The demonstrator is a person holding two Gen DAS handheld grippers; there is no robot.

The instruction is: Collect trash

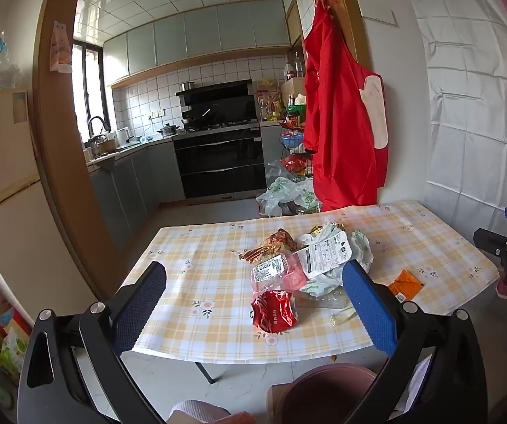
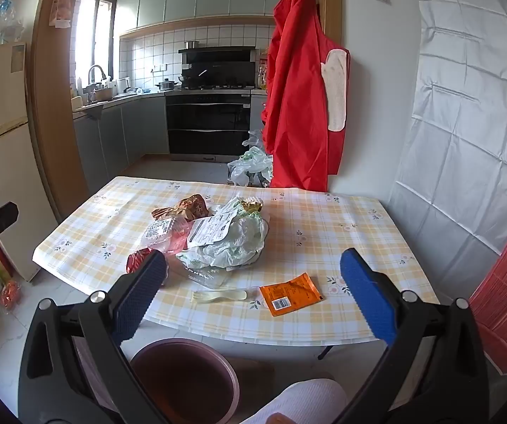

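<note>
Trash pile (image 2: pixel 214 236) of wrappers and crumpled bags heaped mid-desk (image 2: pixel 342 219) on checked cloth; orange sachet (image 2: pixel 290 293) and clear plastic spoon (image 2: pixel 220 295) lying apart near front edge. Brown bin (image 2: pixel 182 381) on floor below. Left gripper (image 1: pixel 253 304) and right gripper (image 2: pixel 253 293) hovering, fingers spread wide, gripping nothing

One table (image 2: pixel 324 233) holds one orange sachet (image 2: pixel 290 293), one plastic spoon (image 2: pixel 218 296), one red wrapper (image 1: pixel 274 309).
</note>
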